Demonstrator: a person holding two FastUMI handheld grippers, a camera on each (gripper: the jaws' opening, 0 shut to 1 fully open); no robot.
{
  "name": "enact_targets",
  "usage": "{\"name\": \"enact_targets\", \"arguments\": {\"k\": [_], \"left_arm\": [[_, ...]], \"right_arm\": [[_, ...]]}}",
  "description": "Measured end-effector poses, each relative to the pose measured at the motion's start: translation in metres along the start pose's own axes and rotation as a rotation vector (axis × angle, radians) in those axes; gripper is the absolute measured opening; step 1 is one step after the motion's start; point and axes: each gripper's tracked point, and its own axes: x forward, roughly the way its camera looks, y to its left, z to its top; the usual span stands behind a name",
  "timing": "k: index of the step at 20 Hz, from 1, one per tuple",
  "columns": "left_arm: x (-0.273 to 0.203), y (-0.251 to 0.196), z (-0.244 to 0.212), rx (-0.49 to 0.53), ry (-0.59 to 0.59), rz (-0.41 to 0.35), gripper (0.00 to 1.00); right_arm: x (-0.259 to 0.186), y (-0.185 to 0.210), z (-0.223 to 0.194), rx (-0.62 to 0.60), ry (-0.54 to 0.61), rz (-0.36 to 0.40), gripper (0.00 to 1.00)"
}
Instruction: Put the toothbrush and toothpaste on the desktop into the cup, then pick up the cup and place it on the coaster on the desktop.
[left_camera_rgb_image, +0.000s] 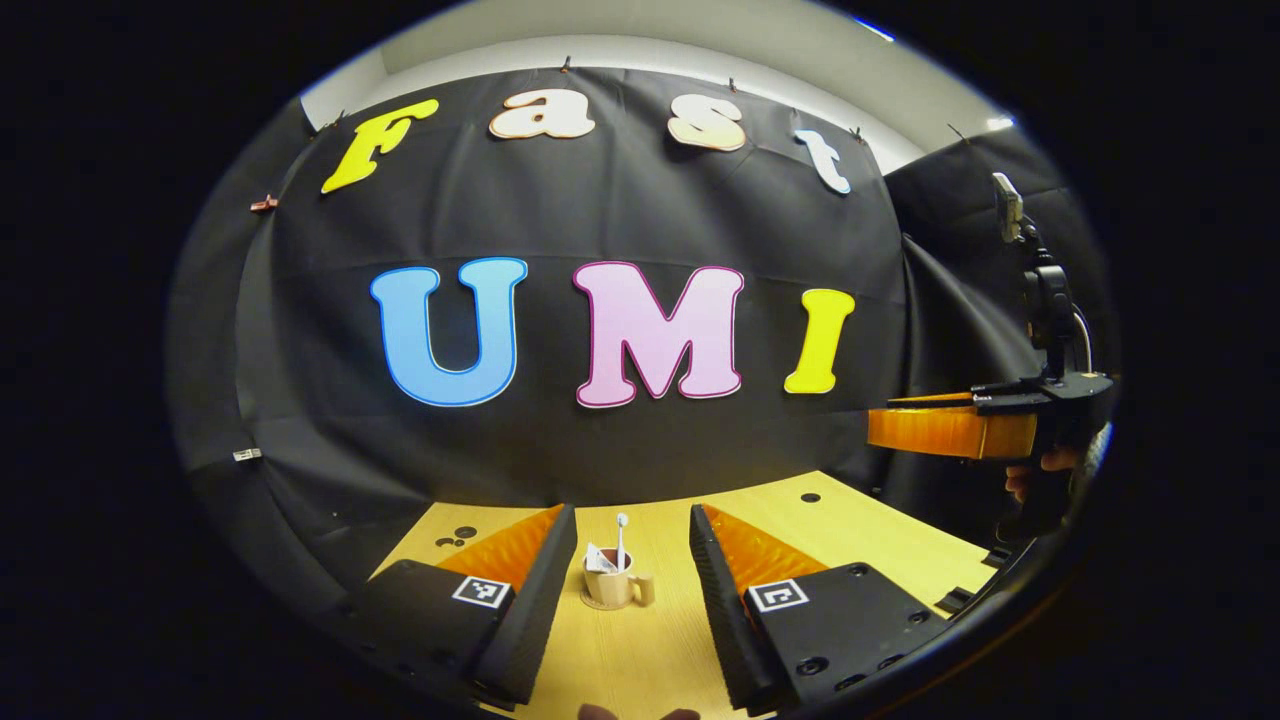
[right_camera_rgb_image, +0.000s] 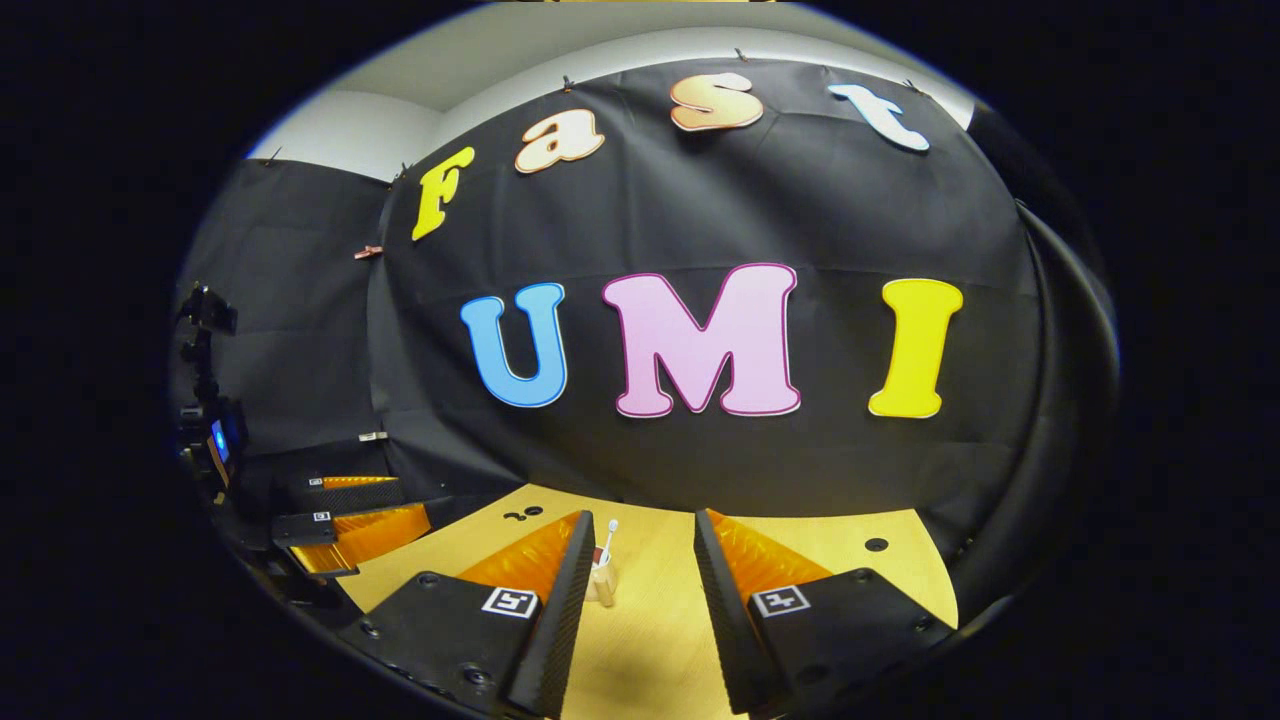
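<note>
Pale wooden surface (left_camera_rgb_image: 850, 530) before black cloth wall (left_camera_rgb_image: 600, 220). Cup (left_camera_rgb_image: 612, 585) upright on coaster (left_camera_rgb_image: 590, 603), handle to the right in left gripper view; toothbrush (left_camera_rgb_image: 621, 540) and toothpaste (left_camera_rgb_image: 599, 560) standing inside. Left claw (left_camera_rgb_image: 632, 590) spread wide, holding nothing, cup well ahead between fingers. Right claw (right_camera_rgb_image: 635, 600) likewise wide and empty, cup (right_camera_rgb_image: 603, 583) beyond left finger.

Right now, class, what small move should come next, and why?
Probably none beyond drawing both hand-held grippers back. The cup already holds the toothbrush and toothpaste and appears to sit on the coaster. The left hand-held gripper and the right one stand open, short of the cup, holding nothing.
</note>
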Motion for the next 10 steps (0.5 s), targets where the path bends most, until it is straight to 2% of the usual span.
{"name": "enact_targets", "arguments": {"k": [10], "left_arm": [[-0.0019,0.0050,-0.0072,-0.008,0.034,0.010,0.72]], "right_arm": [[-0.0039,0.0062,-0.0032,0.012,0.008,0.006,0.62]]}}
